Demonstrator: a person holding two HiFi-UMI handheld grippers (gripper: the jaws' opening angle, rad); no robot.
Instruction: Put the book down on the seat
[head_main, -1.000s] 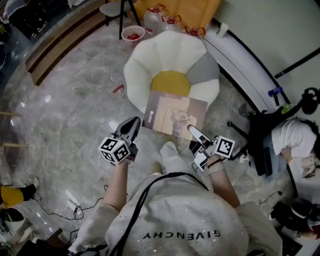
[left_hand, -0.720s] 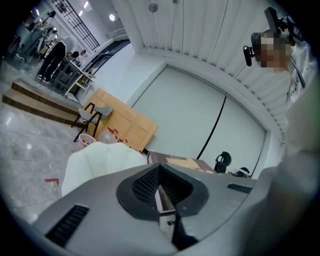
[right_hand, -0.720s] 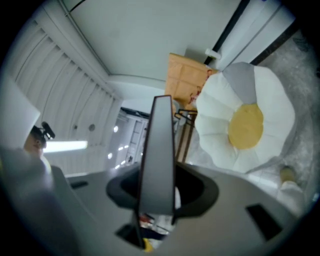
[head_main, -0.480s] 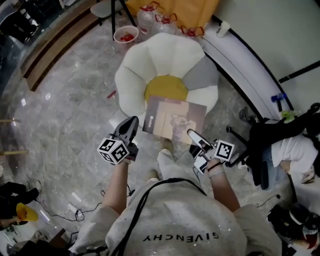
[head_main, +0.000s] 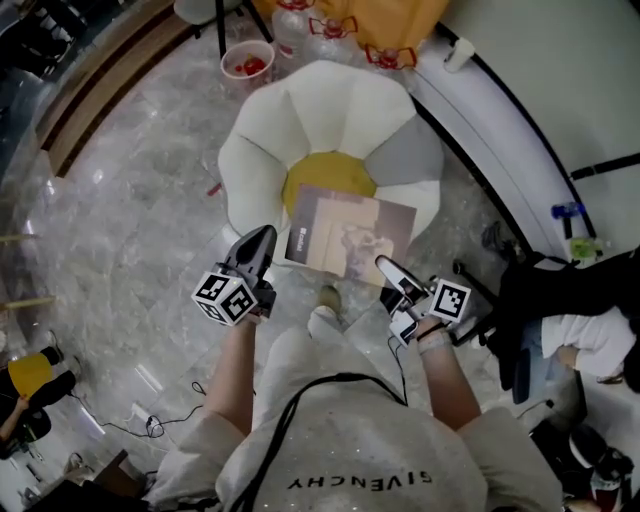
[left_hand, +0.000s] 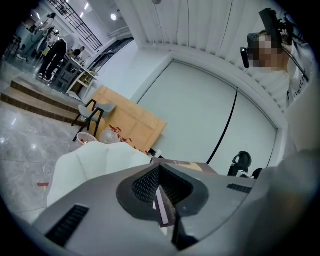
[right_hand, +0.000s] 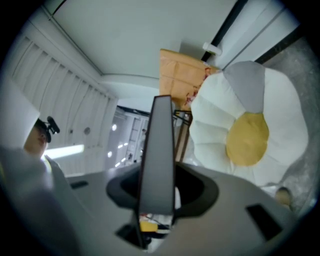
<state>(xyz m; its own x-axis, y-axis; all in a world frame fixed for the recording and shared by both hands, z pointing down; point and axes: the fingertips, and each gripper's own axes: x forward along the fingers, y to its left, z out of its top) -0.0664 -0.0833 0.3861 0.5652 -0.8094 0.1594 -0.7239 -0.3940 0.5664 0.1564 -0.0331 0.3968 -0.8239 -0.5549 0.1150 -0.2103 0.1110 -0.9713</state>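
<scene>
- The book (head_main: 350, 232) was held flat, cover up, spanning the gap between the two grippers and reaching out ahead of both, over the near part of the seat. Whether it already touched the cushion could not be told.
- The left gripper (head_main: 258, 250) was clamped on the book's near left corner. In the left gripper view the book's edge (left_hand: 162, 202) ran between the ribbed pads.
- The right gripper (head_main: 390, 272) was clamped on the near right corner. In the right gripper view the book (right_hand: 159, 155) stood as a grey slab between the jaws.
- The seat (head_main: 300, 110), a flower-shaped chair with white petals and one grey petal (head_main: 408, 150), lay ahead of and below both grippers. Its yellow centre (head_main: 318, 172) showed just beyond the book's far edge and was partly covered by it.
- Judged from this, the step in hand was the lowering, and the book likely needed carrying a little further forward so that its middle sat over the yellow centre.
- Both grippers probably had to sink together and stay level, since one leading would tip the book toward a petal.
- The cushion looked soft and lobed, so the jaws were best opened only once the seat bore the book, then drawn straight back toward the person.
- A bowl with red contents (head_main: 247, 66) stood on the floor well beyond the seat and had no bearing on the move.
</scene>
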